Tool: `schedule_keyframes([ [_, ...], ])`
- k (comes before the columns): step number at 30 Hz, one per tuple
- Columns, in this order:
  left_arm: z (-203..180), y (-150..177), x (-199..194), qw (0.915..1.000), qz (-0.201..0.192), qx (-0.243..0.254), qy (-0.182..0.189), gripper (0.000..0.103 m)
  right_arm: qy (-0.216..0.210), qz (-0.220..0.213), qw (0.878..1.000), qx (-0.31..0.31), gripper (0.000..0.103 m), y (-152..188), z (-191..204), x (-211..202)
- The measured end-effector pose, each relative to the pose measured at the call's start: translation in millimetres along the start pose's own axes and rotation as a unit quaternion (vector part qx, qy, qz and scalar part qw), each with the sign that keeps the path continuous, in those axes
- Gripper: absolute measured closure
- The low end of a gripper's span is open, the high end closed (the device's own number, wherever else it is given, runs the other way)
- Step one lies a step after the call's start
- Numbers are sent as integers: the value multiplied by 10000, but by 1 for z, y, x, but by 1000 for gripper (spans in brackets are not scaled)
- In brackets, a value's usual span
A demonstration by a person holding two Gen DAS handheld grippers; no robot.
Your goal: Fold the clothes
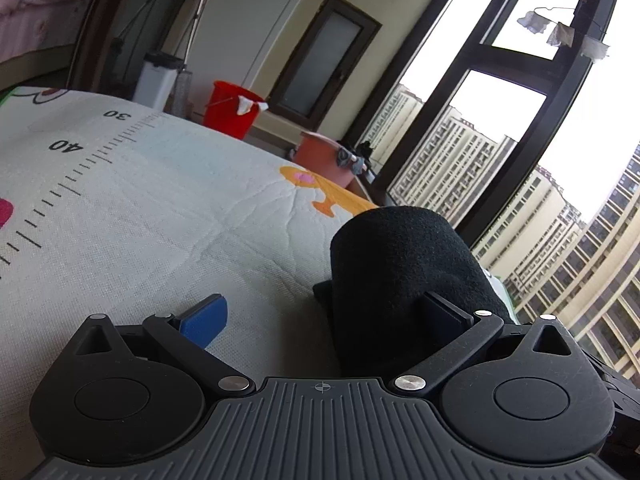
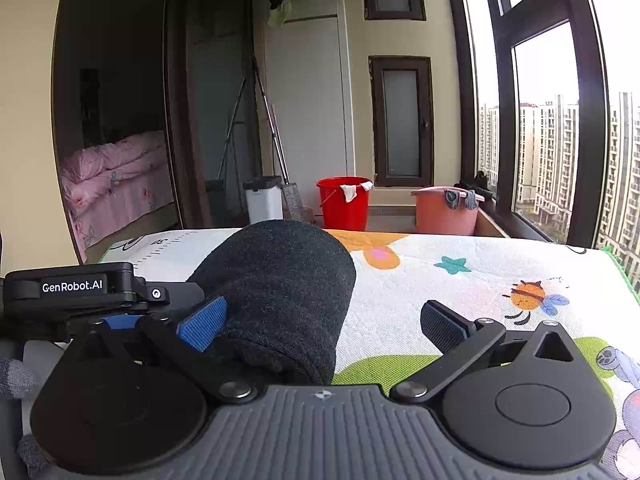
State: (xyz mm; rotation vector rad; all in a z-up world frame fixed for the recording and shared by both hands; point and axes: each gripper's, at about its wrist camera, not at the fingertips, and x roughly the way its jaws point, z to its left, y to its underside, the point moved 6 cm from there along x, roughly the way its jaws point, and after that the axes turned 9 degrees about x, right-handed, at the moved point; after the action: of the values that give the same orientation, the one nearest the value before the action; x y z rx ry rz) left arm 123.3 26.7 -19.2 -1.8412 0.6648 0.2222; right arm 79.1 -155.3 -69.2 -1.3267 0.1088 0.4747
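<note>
The dark cloth (image 1: 404, 280) hides part of the left claw's right finger (image 1: 444, 312); its lower end is unseen.

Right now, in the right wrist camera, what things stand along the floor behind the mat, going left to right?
White bin → red bucket → pink tub.

Dark charcoal knit garment (image 2: 276, 300), fuzzy-textured, bunched into a rounded hump, resting on the printed play mat (image 2: 460, 280), near its left side
</note>
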Motion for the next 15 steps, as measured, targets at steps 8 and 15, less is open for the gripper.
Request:
schedule_keyframes([
  [8, -16, -37, -8, 9993, -282, 211, 83, 0, -78, 118, 9999, 77, 0, -7, 2, 2],
  [15, -38, -31, 31, 9901, 19, 1321, -467, 0, 7, 120, 9998, 182, 0, -6, 3, 1],
])
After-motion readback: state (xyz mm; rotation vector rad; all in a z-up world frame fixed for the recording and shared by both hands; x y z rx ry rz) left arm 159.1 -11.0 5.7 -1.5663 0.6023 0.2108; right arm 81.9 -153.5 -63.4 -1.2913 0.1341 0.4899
